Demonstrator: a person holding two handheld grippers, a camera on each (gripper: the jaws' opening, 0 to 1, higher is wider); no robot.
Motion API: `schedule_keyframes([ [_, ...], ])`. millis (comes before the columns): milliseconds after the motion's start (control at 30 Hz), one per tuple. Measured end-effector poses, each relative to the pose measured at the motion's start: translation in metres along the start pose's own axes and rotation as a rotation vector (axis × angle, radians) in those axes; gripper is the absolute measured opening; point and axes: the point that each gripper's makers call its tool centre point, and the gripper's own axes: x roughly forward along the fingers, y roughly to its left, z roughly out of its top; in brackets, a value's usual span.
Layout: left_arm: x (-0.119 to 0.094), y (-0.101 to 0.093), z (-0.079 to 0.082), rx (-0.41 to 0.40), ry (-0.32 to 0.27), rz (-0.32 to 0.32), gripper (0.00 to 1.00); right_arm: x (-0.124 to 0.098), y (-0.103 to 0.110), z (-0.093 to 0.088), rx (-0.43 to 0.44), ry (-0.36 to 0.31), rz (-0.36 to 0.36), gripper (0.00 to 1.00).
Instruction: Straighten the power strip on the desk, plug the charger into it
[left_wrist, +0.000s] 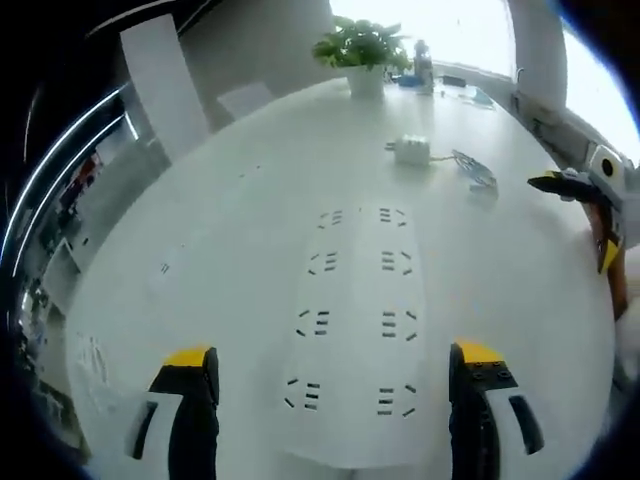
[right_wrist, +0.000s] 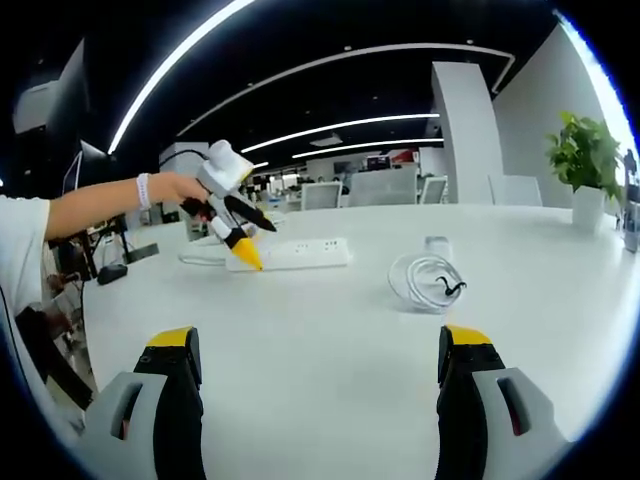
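The white power strip (left_wrist: 355, 330) lies flat on the white desk (left_wrist: 200, 220), running away from me between the wide-apart jaws of my left gripper (left_wrist: 333, 362), which is open and holds nothing. Beyond the strip's far end sits the white charger (left_wrist: 410, 150) with its coiled cable (left_wrist: 475, 172). My right gripper (left_wrist: 565, 185) comes in from the right edge. In the right gripper view, my left gripper (right_wrist: 240, 235), held by a hand, hovers at the left end of the power strip (right_wrist: 295, 253). The charger (right_wrist: 437, 245) and its cable (right_wrist: 425, 280) lie to the right. My right gripper (right_wrist: 318, 345) is open and empty.
A potted plant (left_wrist: 362, 50) stands at the desk's far edge, seen also as the plant (right_wrist: 585, 160) at the right. Small items lie near the window beside it. White chairs (left_wrist: 160, 80) stand along the desk's far side. A person's arm (right_wrist: 90, 205) reaches in from the left.
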Motion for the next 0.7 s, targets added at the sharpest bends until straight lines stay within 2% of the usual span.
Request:
schedule_keyframes([
  [700,0.0076,-0.0010,-0.0035,-0.071,0.078,-0.115,0.99,-0.0017,-0.0066,0.0009,0.006,0.000,-0.016,0.98],
])
